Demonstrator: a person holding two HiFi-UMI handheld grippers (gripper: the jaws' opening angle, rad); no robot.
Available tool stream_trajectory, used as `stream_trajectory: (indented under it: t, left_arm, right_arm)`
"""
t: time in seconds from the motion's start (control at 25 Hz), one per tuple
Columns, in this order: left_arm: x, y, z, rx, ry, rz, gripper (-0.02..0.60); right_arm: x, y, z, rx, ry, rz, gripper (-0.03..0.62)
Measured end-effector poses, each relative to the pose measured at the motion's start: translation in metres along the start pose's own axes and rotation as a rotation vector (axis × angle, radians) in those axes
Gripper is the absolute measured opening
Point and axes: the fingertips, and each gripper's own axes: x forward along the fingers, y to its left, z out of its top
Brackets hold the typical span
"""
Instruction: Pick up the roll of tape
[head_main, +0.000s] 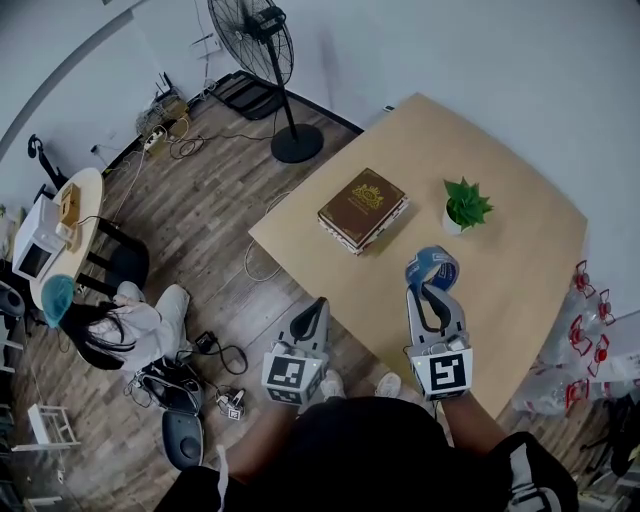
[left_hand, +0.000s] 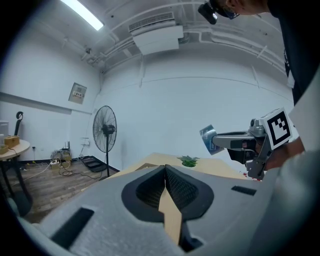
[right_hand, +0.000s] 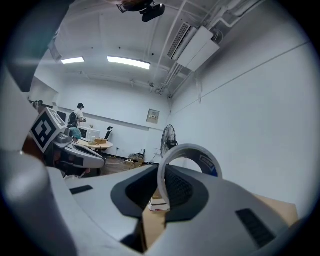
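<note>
- The roll of tape (head_main: 432, 266) is gripped by the right tool (head_main: 432, 290). Its jaws are clamped across the roll's band, one pad inside the ring and one outside, as the right gripper view shows.
- The roll is held upright on edge and is seen in the air, clear of the table (head_main: 520, 240), above the part of the top just inside the near edge.
- The left tool (head_main: 318, 305) is held off the table beyond its near-left edge. Its jaws are pressed together and nothing is seen between them.
- A brown box-like book (head_main: 362, 208) lies close to the table's left edge, and a small potted plant (head_main: 465, 205) stands near the middle. Both are well apart from the roll and untouched.
- The step in hand is judged to be the end of the pick: the grasp is made and the roll is no longer carried by the table, so the task appears all but complete.
- For the next move, little more than a steady hold is judged to be called for. The clamp should be kept firm, since only a thin band is pinched and the roll could swing or slip if the tool were tipped.
- No part for the left tool is suggested by the task, and it is best kept clear of the roll.
</note>
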Motion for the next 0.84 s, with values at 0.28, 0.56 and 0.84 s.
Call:
stream_trajectory:
  t: [0.28,0.56,0.84]
  left_arm:
    - [0.004,-0.004,0.004,0.028,-0.010,-0.003,0.005]
    - [0.006,-0.017,0.014,0.030,-0.045,-0.038,0.005]
    - [0.004,-0.014,0.014,0.023,-0.049,-0.030,0.005]
  right_arm:
    - [0.001,-0.004,0.000,0.084,-0.011,-0.027,0.039]
    - [-0.002,-0.009,0.002,0.072,-0.026,-0.034,0.040]
    - [-0.004,-0.009,0.008,0.061,-0.058,-0.036,0.040]
